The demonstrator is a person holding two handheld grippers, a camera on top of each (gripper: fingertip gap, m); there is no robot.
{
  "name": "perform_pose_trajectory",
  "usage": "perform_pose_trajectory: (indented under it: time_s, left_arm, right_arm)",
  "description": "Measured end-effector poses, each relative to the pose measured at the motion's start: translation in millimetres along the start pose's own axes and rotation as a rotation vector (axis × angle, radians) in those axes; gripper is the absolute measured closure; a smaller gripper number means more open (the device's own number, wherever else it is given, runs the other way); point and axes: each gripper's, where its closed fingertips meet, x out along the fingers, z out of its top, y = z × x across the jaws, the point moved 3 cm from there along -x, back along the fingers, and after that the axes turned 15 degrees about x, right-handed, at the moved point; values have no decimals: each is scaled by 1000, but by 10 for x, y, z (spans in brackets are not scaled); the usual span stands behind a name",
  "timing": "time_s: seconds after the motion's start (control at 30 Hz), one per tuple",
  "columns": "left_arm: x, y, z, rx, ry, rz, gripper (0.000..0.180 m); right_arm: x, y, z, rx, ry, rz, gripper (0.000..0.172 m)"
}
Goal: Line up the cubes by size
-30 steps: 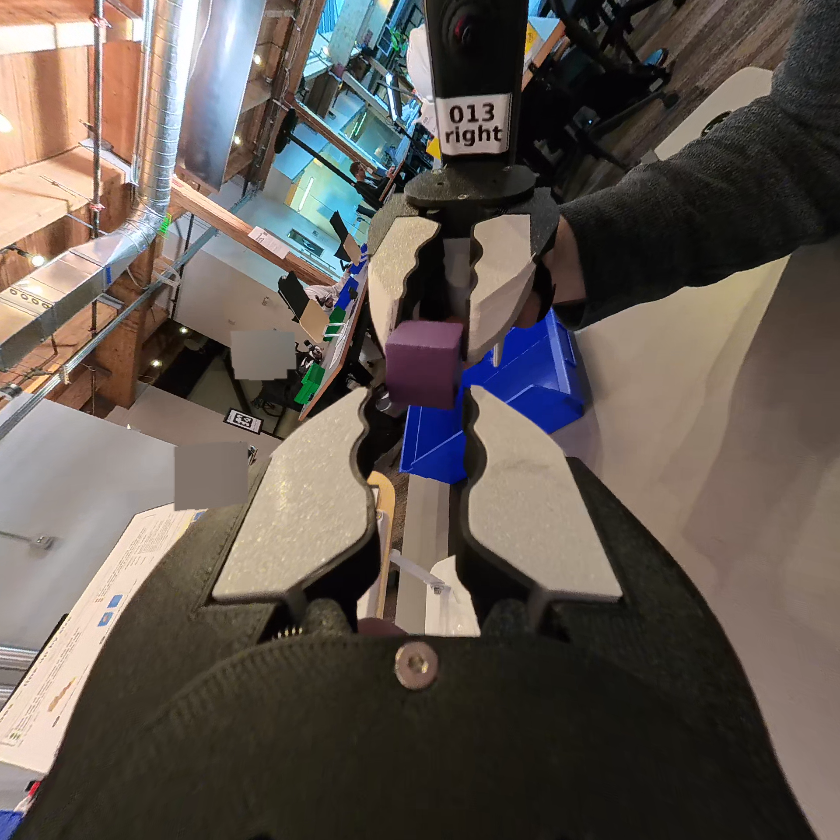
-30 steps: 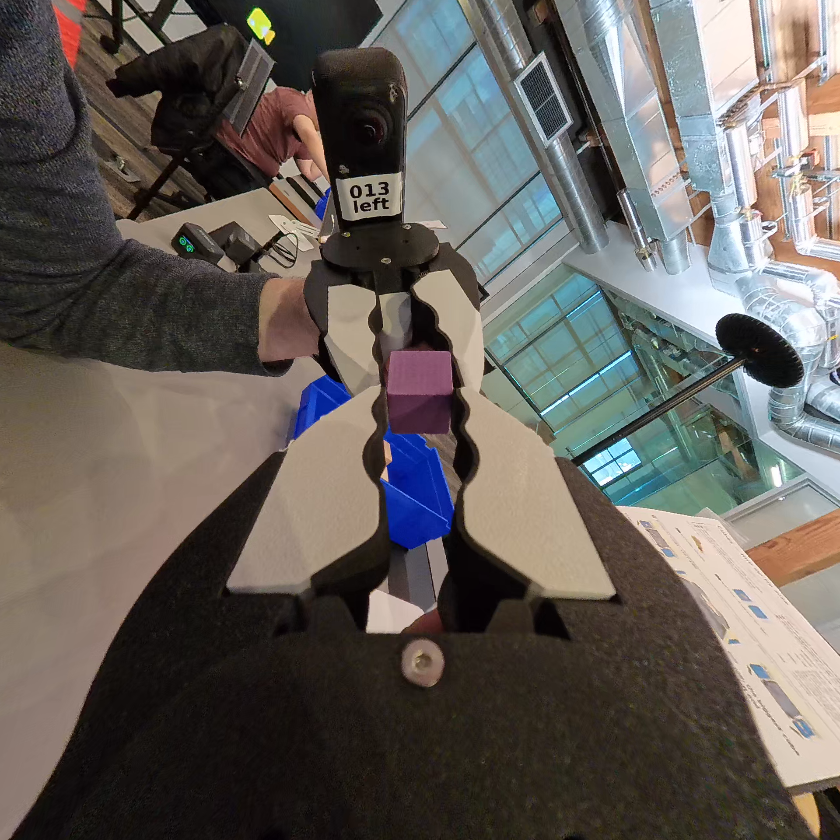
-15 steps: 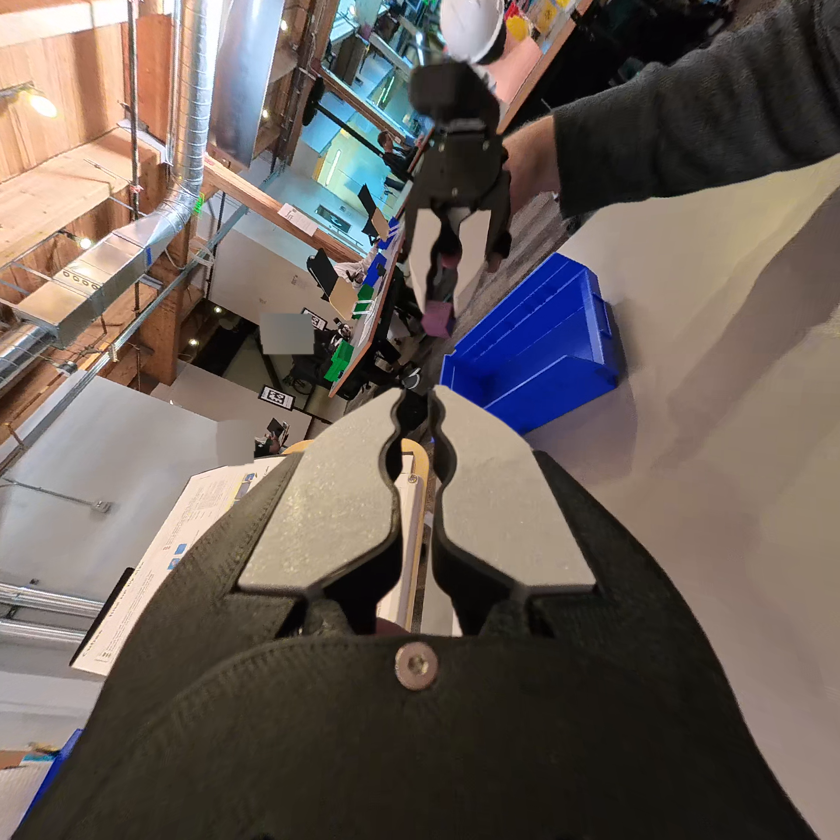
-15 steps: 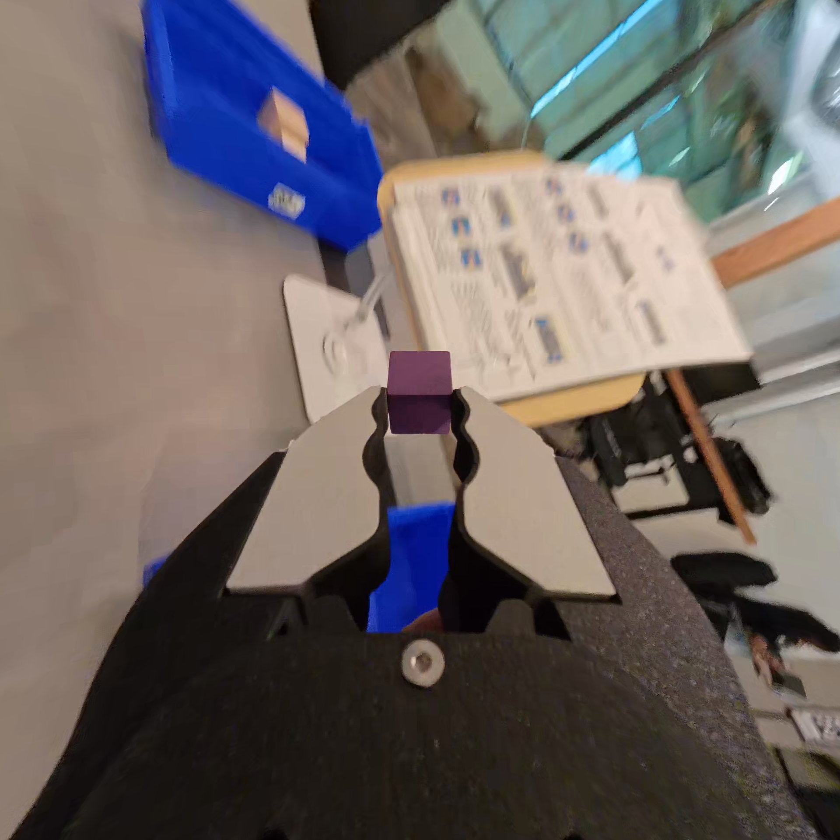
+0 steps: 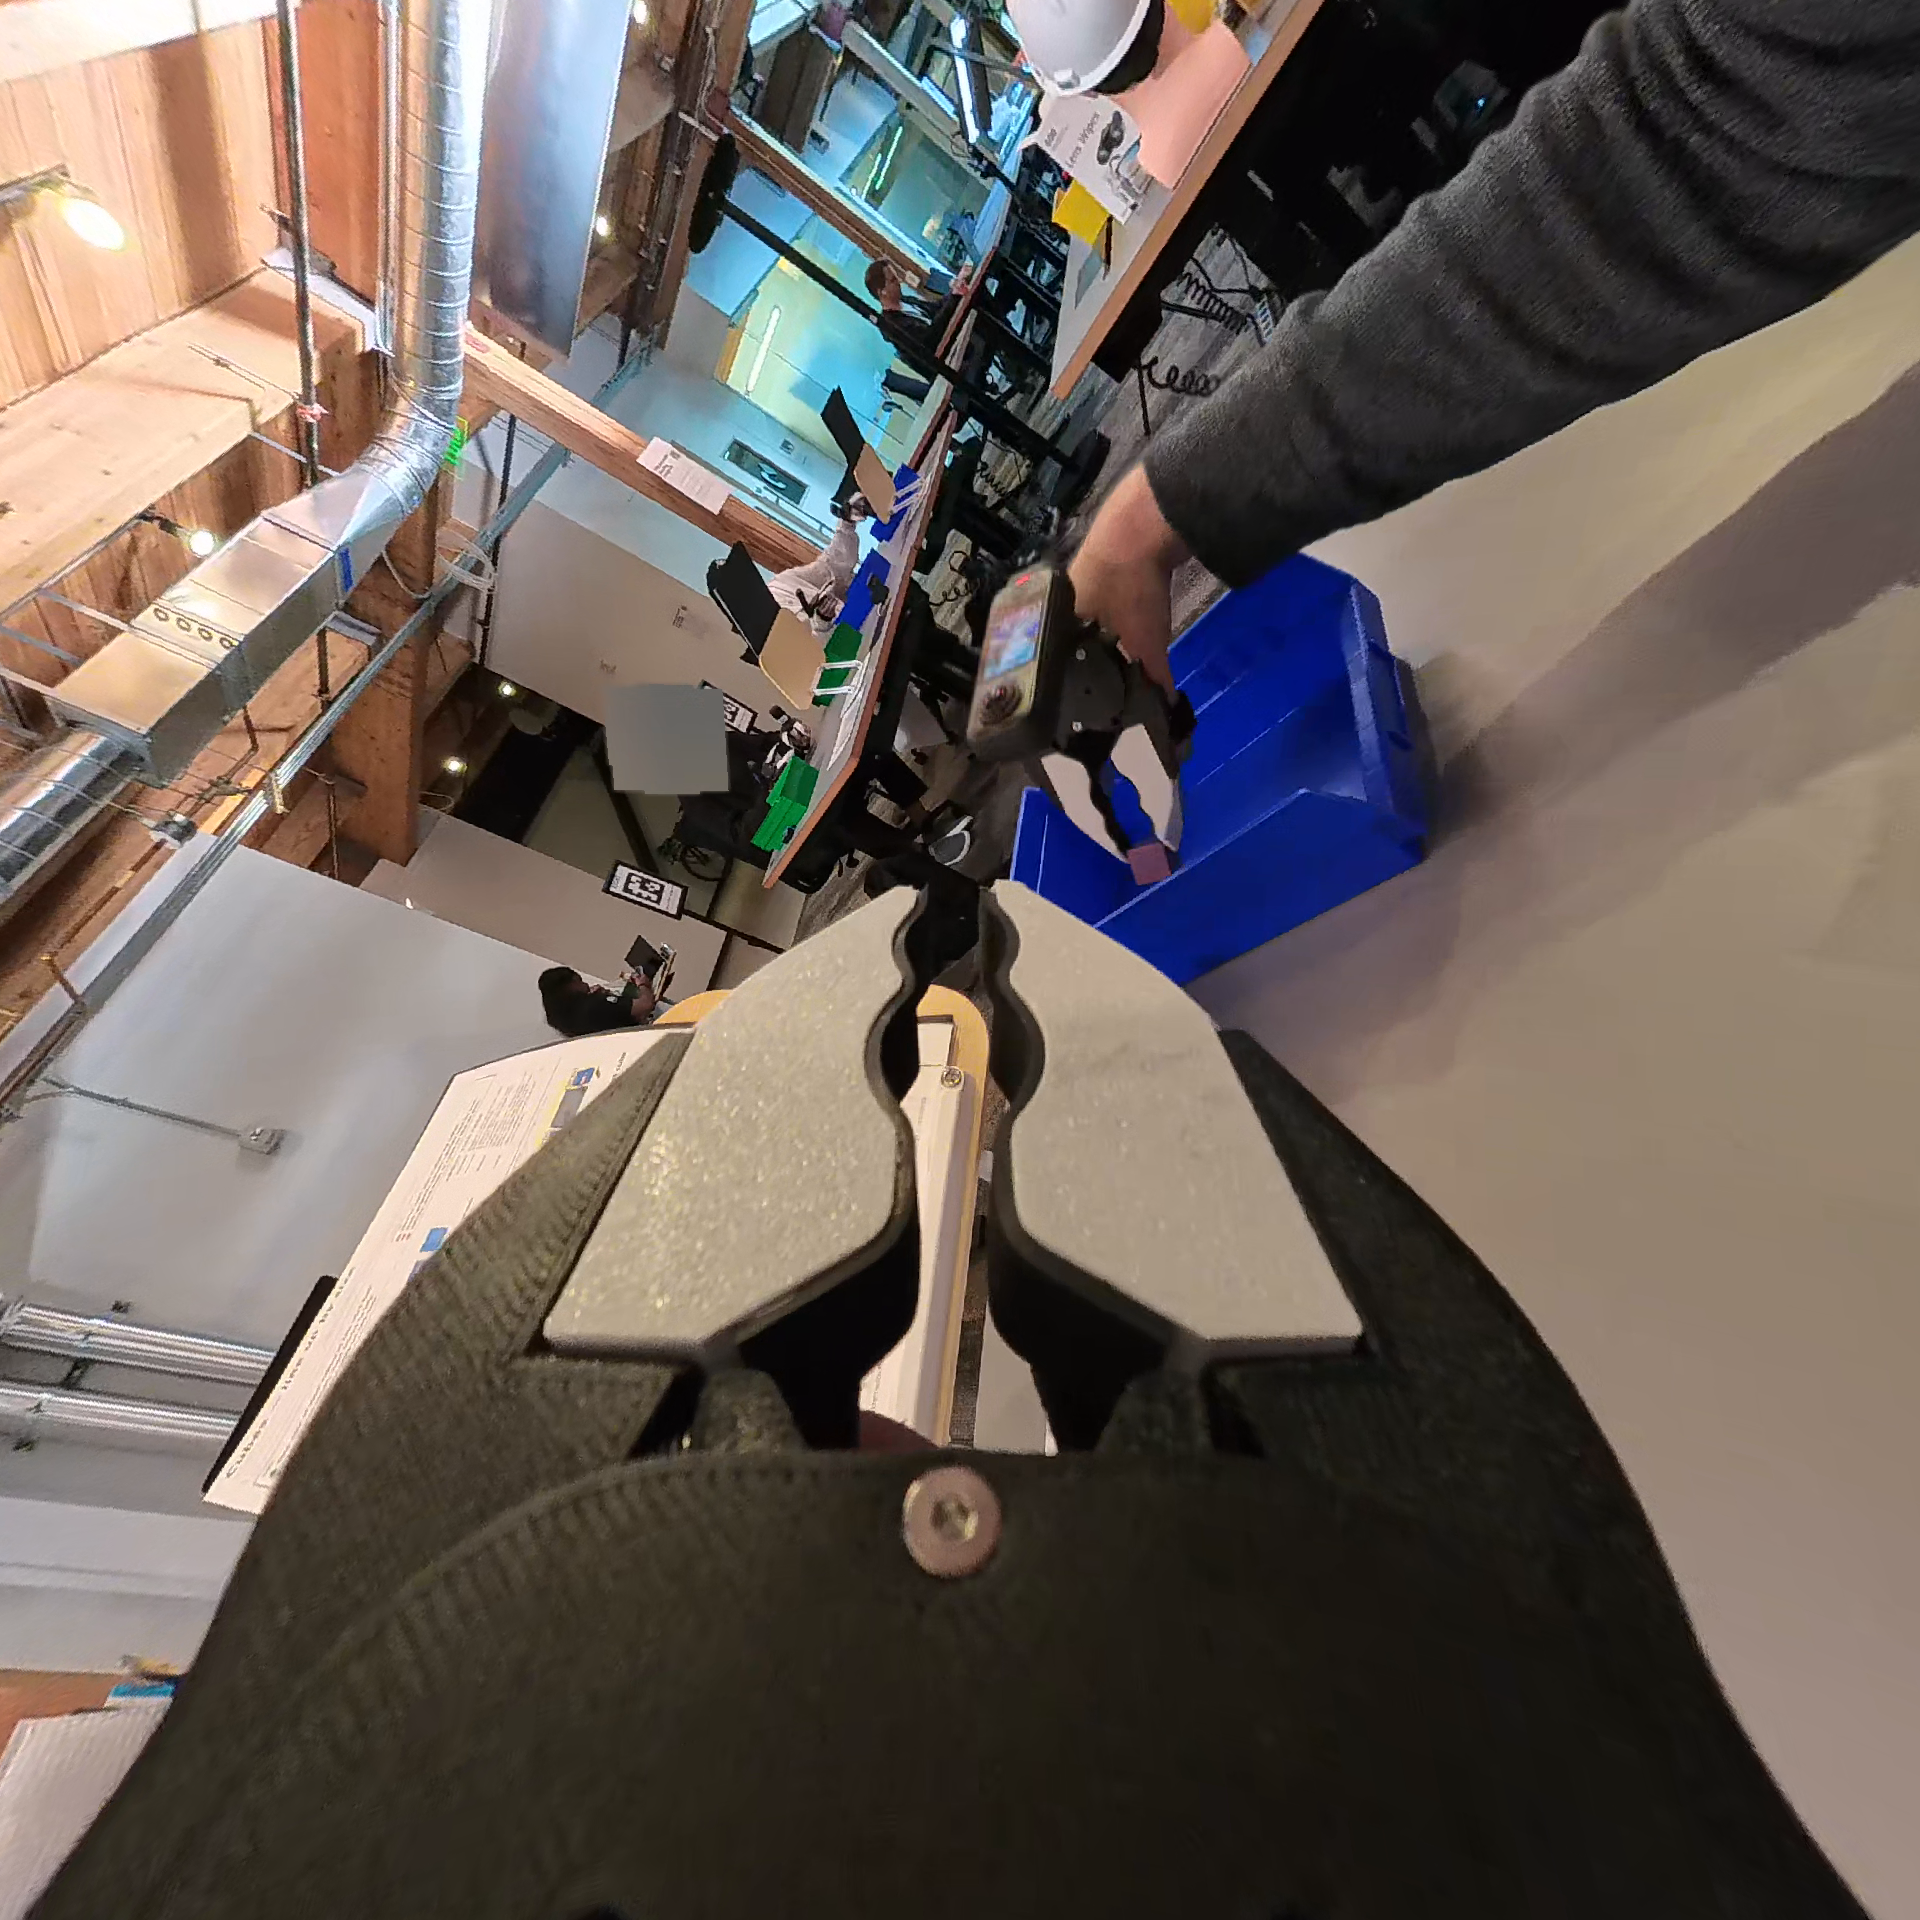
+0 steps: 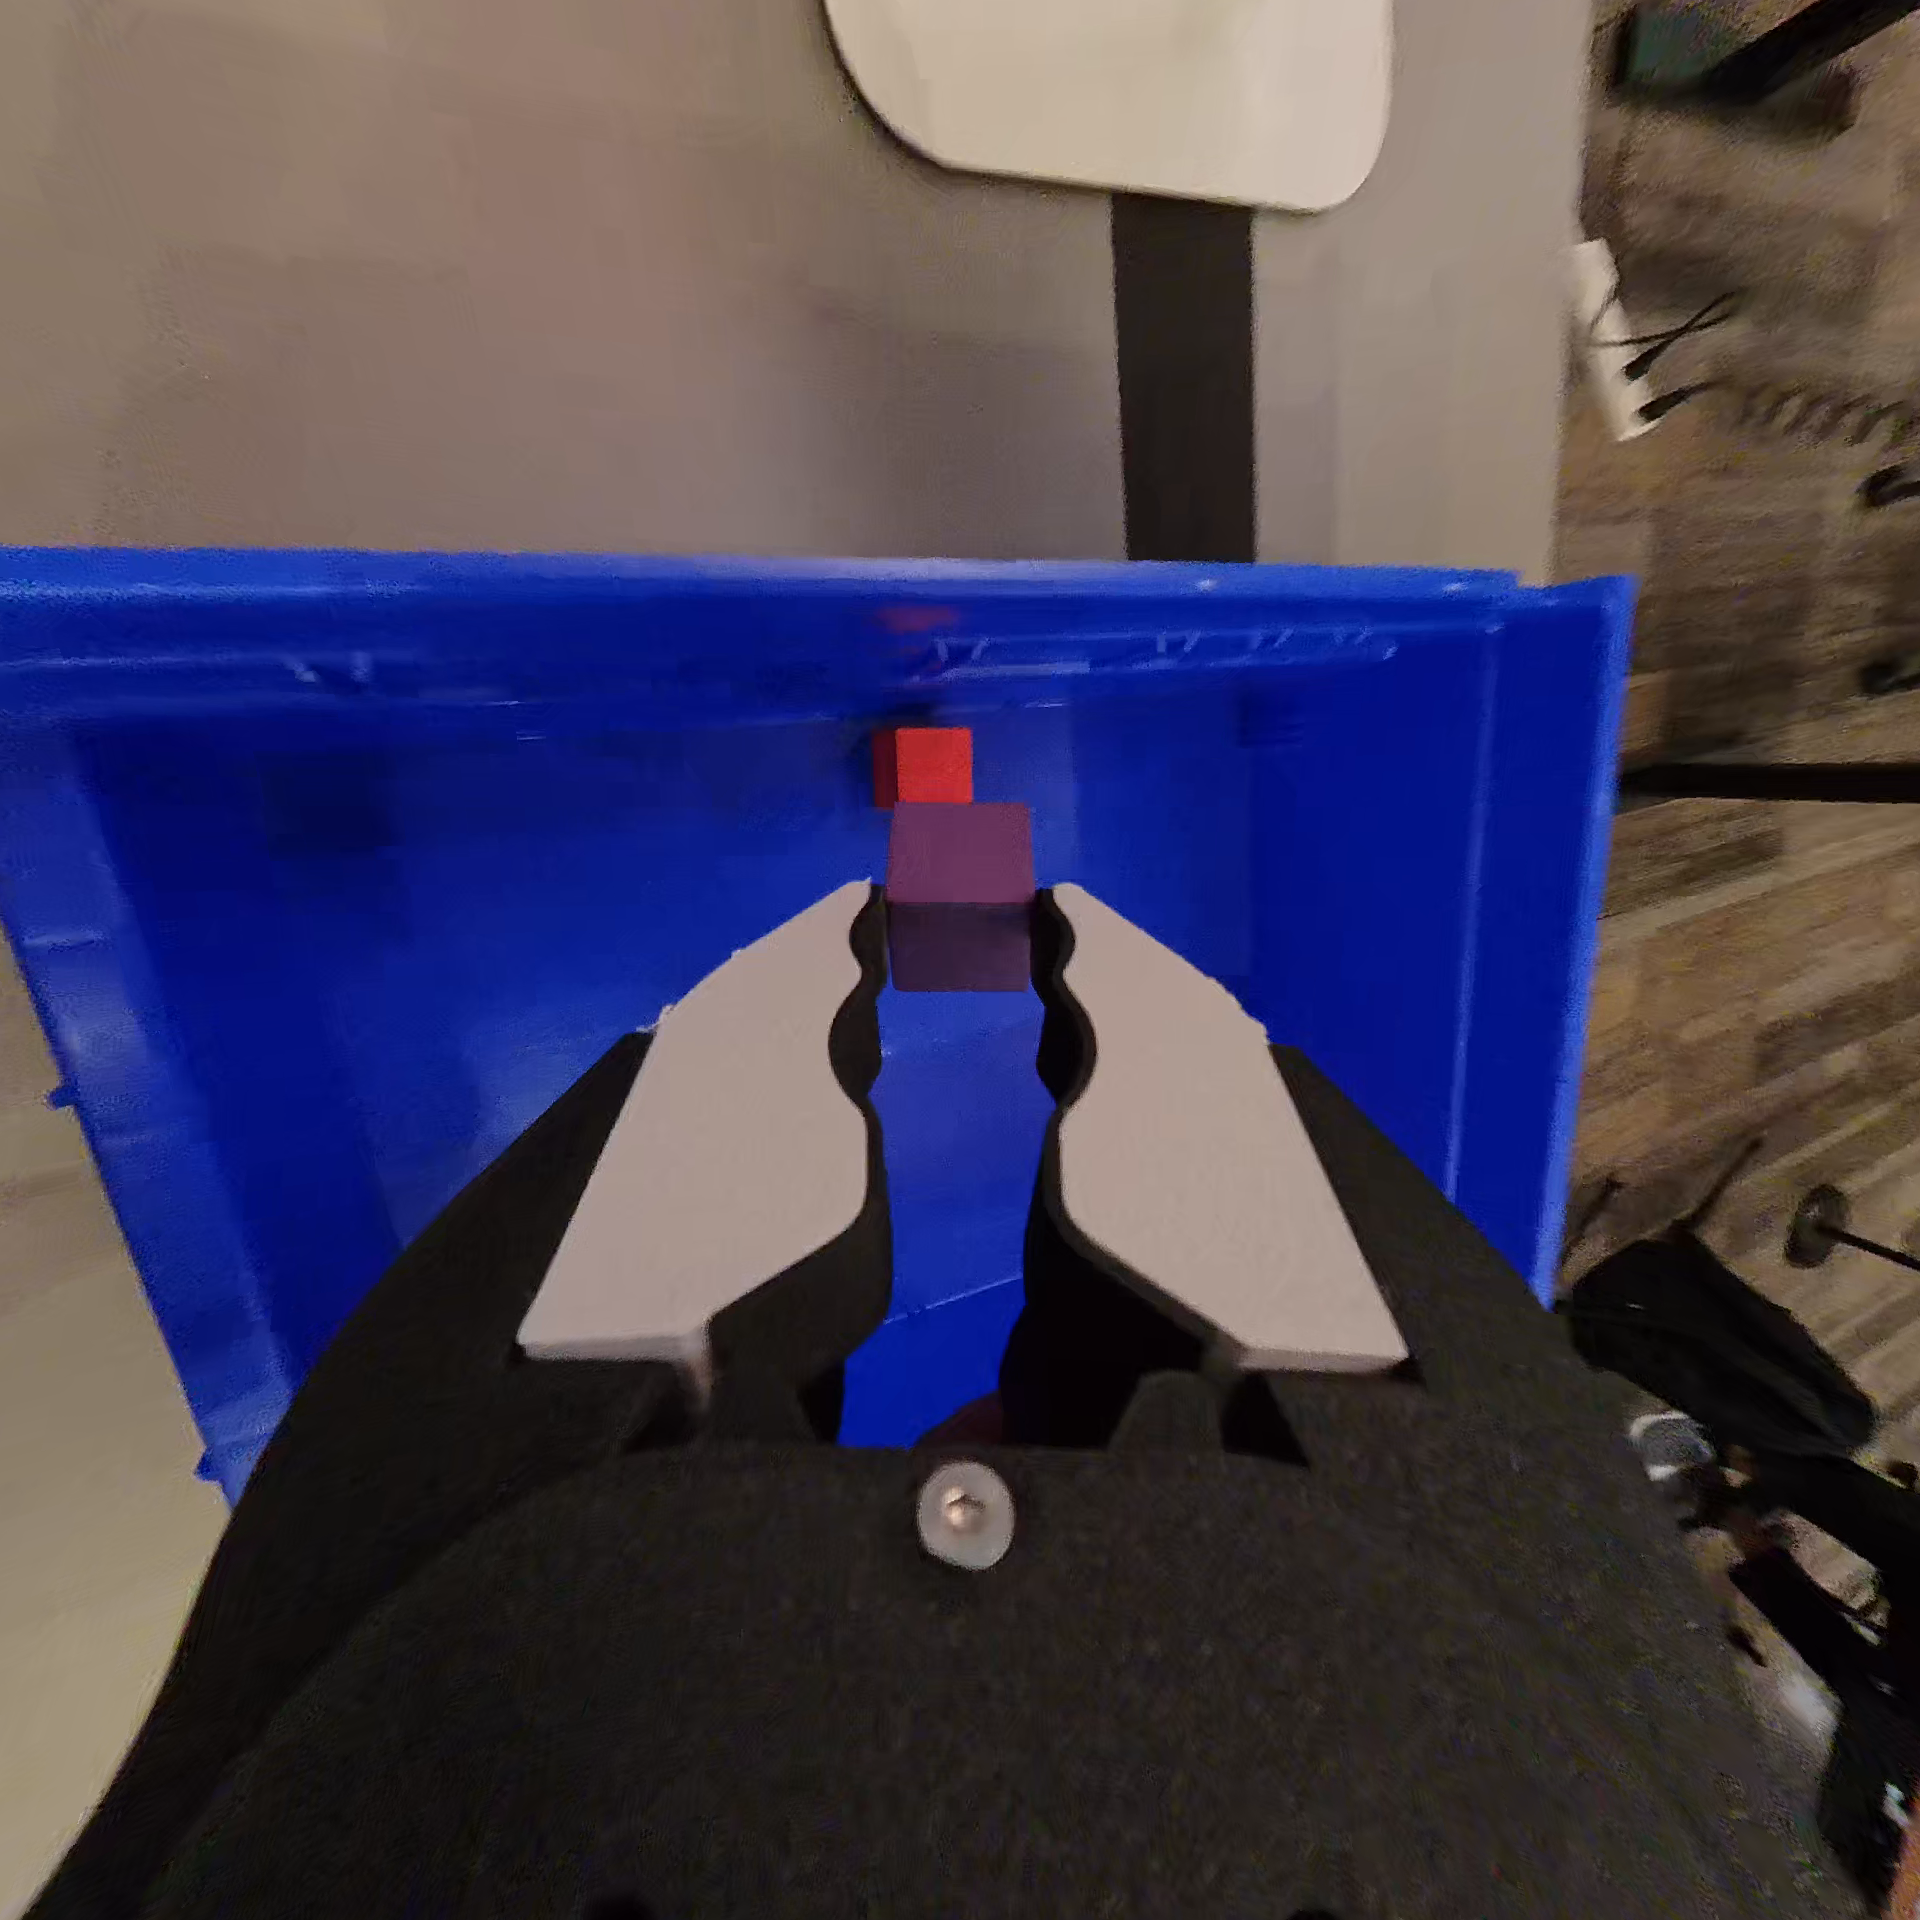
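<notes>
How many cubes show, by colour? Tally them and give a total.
Purple cube: 1
Red cube: 1
Total: 2

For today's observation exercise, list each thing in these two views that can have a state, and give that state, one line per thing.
Right tool: closed on the purple cube, reaching into the bin.
Purple cube: gripped at the fingertips, held above the bin floor.
Red cube: resting inside the bin by its far wall, not held.
Blue bin: open, on the grey table.
Left tool: nearly shut, empty, away from the bin.
</notes>
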Motion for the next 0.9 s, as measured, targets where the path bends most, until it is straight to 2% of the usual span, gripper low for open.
perform_pose_trajectory:
  time_s: [0.33,0.9]
  left_arm:
    - [-27,16,-27,1,6,3,173]
    - [-20,13,-48,6,18,-2,173]
  right_arm:
    - [446,-97,-229,-20,233,111,145]
    - [619,-122,-213,-21,321,184,145]
